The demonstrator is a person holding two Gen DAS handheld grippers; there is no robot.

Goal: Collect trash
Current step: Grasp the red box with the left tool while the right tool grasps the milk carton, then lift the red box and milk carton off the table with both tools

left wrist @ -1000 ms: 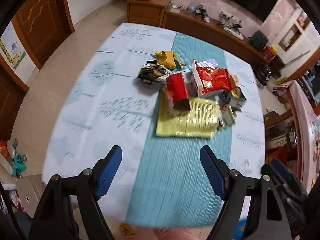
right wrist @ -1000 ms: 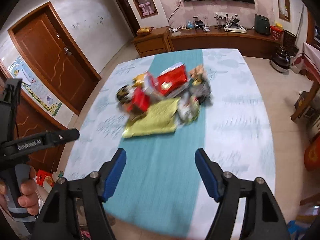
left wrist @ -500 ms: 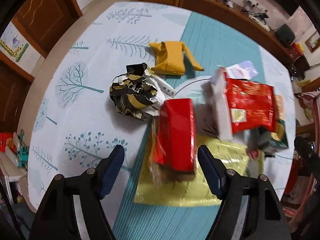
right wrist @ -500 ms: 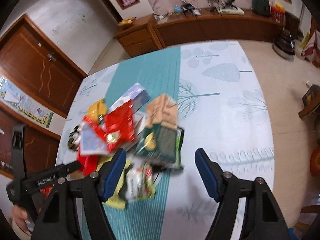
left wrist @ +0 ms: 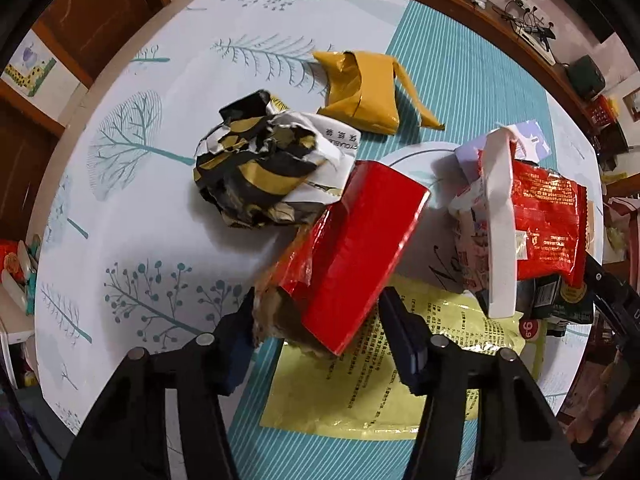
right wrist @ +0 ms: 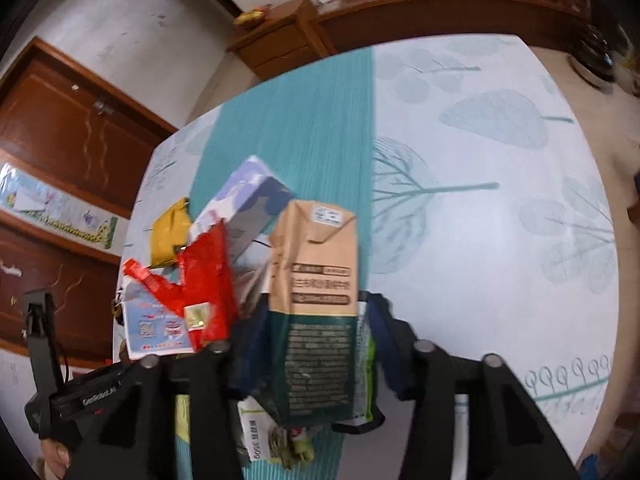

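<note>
**Both grippers closing on first pieces of trash**

The left gripper (left wrist: pixel 316 332) is closing half-open jaws around the red box (left wrist: pixel 352 256); whether the pads are pressing yet is unclear. The right gripper (right wrist: pixel 310 344) is closing likewise around the carton (right wrist: pixel 316 312). Nothing looks collected: beyond the left fingers are lying the crumpled wrapper (left wrist: pixel 264 168), yellow packet (left wrist: pixel 360 92) and red bag (left wrist: pixel 544 224). Only the left view is showing the yellow sheet (left wrist: pixel 400 380) underneath; only the right is showing the purple box (right wrist: pixel 248 200).
</note>
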